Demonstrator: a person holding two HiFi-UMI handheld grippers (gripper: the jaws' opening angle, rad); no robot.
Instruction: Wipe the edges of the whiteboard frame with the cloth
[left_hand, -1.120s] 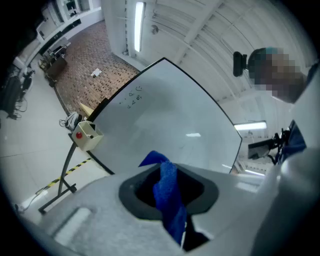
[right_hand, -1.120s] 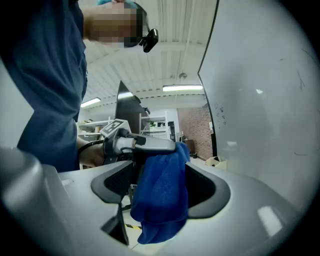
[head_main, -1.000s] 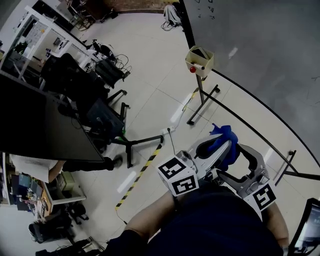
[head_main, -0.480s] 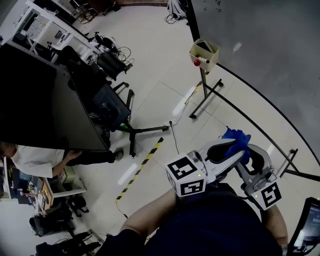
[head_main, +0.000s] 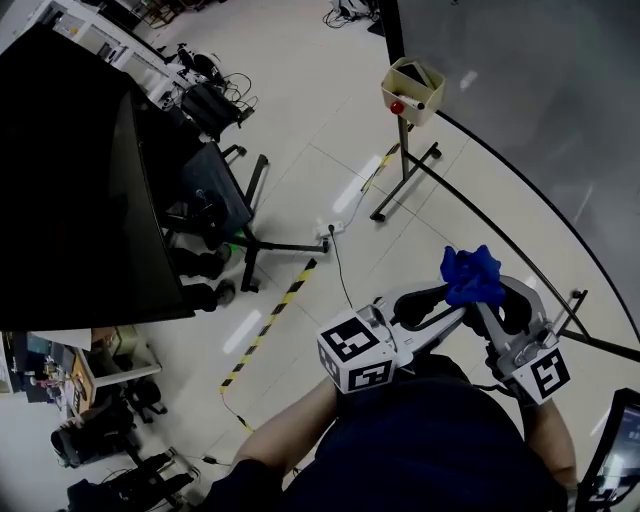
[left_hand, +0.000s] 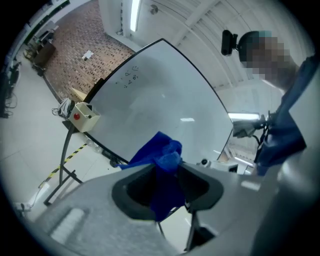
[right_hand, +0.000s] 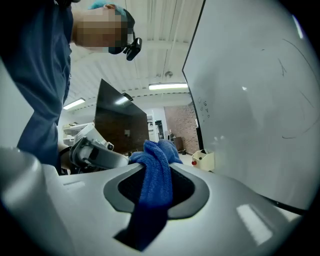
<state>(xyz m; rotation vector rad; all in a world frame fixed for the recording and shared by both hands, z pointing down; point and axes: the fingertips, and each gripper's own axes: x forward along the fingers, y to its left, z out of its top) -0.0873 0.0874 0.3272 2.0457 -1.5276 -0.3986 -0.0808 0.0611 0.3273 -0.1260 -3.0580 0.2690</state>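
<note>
A blue cloth (head_main: 472, 277) is bunched where my two grippers meet, low in the head view, in front of the whiteboard (head_main: 540, 100) and its black frame edge (head_main: 520, 195). My left gripper (head_main: 455, 300) has just been opening. Its jaws stand apart and the cloth (left_hand: 160, 155) hangs loosely in the gap. My right gripper (head_main: 490, 300) has just been closing and its jaws pinch the cloth (right_hand: 157, 170), whose tail hangs down between them. The whiteboard (left_hand: 165, 95) fills the background of the left gripper view. It also rises at the right of the right gripper view (right_hand: 250, 100).
A yellow box with a red button (head_main: 412, 85) sits on a black floor stand (head_main: 400, 190) beside the board. A large black screen (head_main: 70, 180) and an office chair (head_main: 215, 210) stand at left. Yellow-black tape (head_main: 265, 330) and a cable lie on the floor.
The left jaws, earlier closed on the cloth, now stand apart. The right jaws, earlier wide beside it, have closed on it. Both grippers sit slightly lower and further right in the head view.
</note>
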